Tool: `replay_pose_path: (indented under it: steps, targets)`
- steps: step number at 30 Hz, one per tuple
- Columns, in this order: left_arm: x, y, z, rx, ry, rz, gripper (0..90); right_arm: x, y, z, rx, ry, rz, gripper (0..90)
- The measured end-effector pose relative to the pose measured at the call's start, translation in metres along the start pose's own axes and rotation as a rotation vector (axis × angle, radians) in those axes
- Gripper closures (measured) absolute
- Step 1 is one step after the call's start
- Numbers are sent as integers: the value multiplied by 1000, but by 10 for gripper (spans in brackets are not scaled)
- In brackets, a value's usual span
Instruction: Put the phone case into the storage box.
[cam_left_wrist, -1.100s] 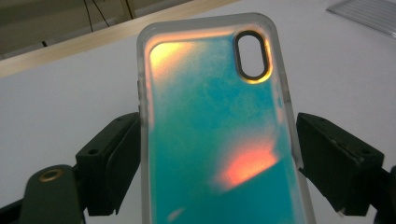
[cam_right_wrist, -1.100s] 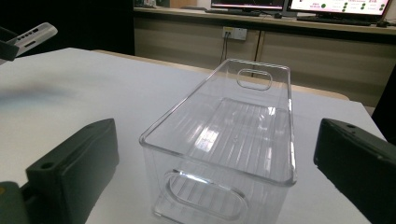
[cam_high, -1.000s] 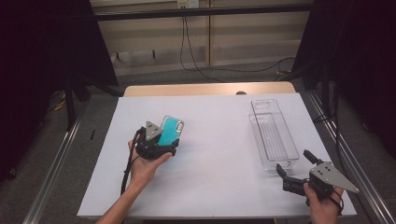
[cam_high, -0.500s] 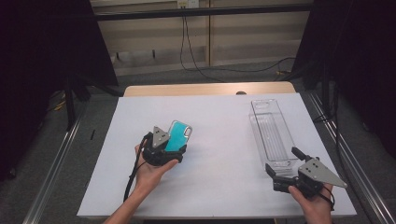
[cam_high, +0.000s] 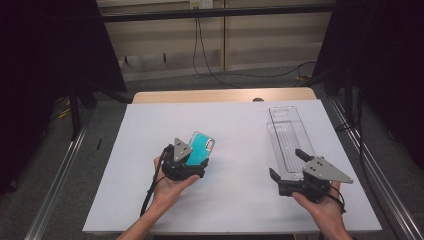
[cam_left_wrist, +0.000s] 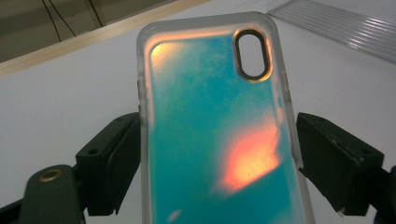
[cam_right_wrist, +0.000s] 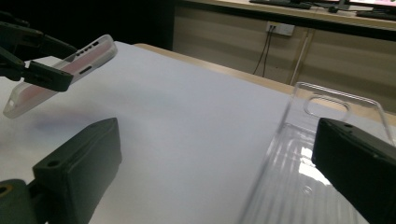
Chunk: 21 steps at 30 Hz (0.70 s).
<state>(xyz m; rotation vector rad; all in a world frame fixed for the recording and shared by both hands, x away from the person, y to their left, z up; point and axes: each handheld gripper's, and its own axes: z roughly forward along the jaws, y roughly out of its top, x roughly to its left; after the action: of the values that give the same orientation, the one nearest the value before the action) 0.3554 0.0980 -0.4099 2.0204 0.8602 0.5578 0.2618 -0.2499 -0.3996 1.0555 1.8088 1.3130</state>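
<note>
A teal phone case (cam_high: 201, 146) with a clear rim is held tilted above the white table sheet (cam_high: 235, 120), left of centre. My left gripper (cam_high: 195, 159) is shut on its long sides. In the left gripper view the case (cam_left_wrist: 215, 126) stands between both pads (cam_left_wrist: 116, 158), camera cut-out at the top. My right gripper (cam_high: 285, 162) is open at the near end of a clear plastic tray (cam_high: 287, 127) on the right. In the right gripper view its jaws stand wide apart (cam_right_wrist: 219, 177), with the tray's edge (cam_right_wrist: 303, 172) just inside the right jaw and the phone case (cam_right_wrist: 60, 70) at far left.
The white sheet covers a wooden table whose far edge (cam_high: 220, 95) shows behind it. Metal rails (cam_high: 55, 185) run along both sides, dark curtains hang beyond them, and cables (cam_high: 210, 60) lie on the floor at the back.
My left gripper has carried the phone case a little to the right. My right gripper has moved left and forward to the near end of the clear tray.
</note>
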Motion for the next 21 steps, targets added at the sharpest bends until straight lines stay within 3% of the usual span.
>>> replay_pose_path:
  steps: [2, 8, 14, 21]
  targets:
    - [-5, 0, 2, 5, -8, 19, 169, 5, 2, 7, 10, -1, -5, 16]
    - [-16, 0, 8, 15, -11, 36, 169, 22, 1, 21, 49, 66, -6, 32]
    - [-22, 2, 10, -1, -15, 47, 168, 27, 9, 34, 67, 93, -1, 50]
    - [-31, 3, 11, 0, -13, 94, 168, 28, 13, 53, 106, 104, 14, 59]
